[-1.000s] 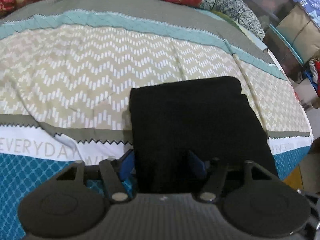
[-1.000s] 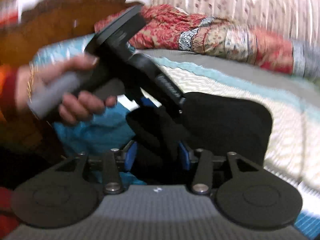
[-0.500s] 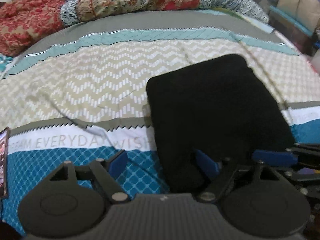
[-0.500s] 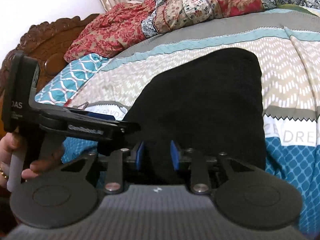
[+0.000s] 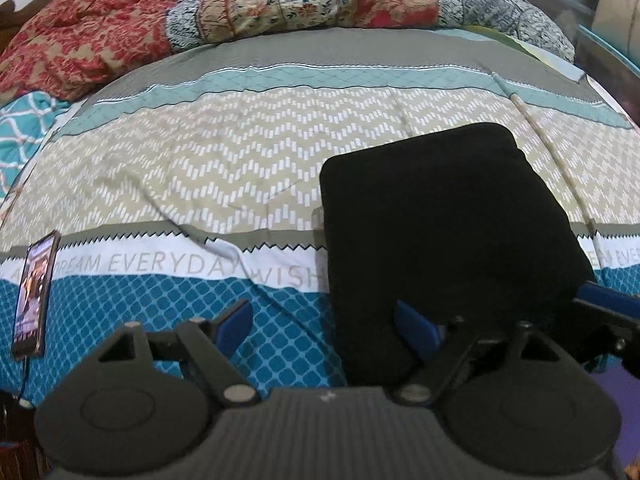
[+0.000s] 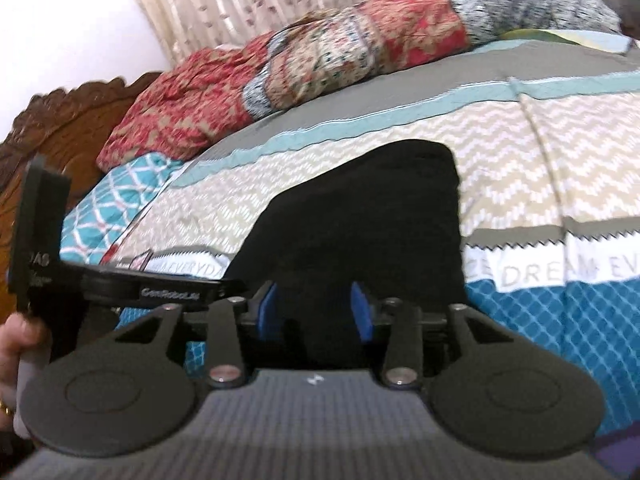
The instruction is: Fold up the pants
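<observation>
Left wrist view: left gripper (image 5: 326, 322) spread wide at the near left corner of the folded black pants (image 5: 444, 236) on the bedspread (image 5: 200, 168), holding nothing; right gripper (image 6: 314, 312) half-open astride the near edge, likely releasing.

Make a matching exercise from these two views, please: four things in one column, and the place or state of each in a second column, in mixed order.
Things:
1. pants
2. phone
3. left gripper
4. quilt

Places or states:
A. bunched along the far side of the bed
B. jaws open, its left one over the blue diamond band
C. folded into a black rectangle on the bedspread
D. lying at the far left, screen lit

Pairs: 1-C, 2-D, 3-B, 4-A
</observation>
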`<state>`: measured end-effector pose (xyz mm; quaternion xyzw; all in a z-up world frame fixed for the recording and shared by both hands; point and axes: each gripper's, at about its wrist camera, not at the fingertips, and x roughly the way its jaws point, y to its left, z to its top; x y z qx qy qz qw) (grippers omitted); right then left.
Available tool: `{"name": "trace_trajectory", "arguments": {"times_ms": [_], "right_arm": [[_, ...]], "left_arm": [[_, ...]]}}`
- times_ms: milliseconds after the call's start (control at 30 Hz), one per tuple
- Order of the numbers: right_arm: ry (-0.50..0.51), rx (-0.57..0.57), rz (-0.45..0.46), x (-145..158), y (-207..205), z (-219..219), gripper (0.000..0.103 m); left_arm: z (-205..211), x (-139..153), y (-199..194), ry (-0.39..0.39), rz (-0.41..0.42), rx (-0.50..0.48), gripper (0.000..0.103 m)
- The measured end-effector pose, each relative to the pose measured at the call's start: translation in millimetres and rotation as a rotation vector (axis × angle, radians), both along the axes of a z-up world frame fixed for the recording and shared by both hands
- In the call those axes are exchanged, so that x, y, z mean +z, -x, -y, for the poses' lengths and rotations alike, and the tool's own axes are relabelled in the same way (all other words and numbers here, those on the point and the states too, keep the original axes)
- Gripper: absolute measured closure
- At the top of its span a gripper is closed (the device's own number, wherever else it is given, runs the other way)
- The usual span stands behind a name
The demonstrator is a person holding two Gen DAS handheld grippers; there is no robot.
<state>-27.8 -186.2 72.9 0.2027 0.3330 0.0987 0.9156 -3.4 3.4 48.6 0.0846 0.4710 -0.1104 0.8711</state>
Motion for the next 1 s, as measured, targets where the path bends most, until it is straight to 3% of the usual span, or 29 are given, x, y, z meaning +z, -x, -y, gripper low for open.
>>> {"name": "trace_trajectory", "arguments": {"times_ms": [467,600,700,933,1000], "right_arm": [[-0.007,-0.097,-0.018,-1.8,8.9,10.0,0.052],[-0.001,-0.118,-0.008,0.1,11.1,11.8,0.046],[0.003,-0.129,-0.004,-0.2,13.1,16.4,0.044],[-0.004,-0.155,-0.03,-7.1,13.0,18.1,0.036],[-0.007,-0.155,-0.034,-8.6,13.2,19.1,0.028]], "left_arm": [[-4.0,4.1,11.6,0.022,0.01,0.036,0.022],[-2.5,3.9,11.3,0.015,0.014,0.032,0.022],[-2.0,2.3,11.0,-0.001,0.028,0.037,0.01],[-2.0,-2.5,11.0,-0.033,0.053,0.028,0.006],[-1.5,-3.2,11.5,-0.043,0.063,0.024,0.005]]}}
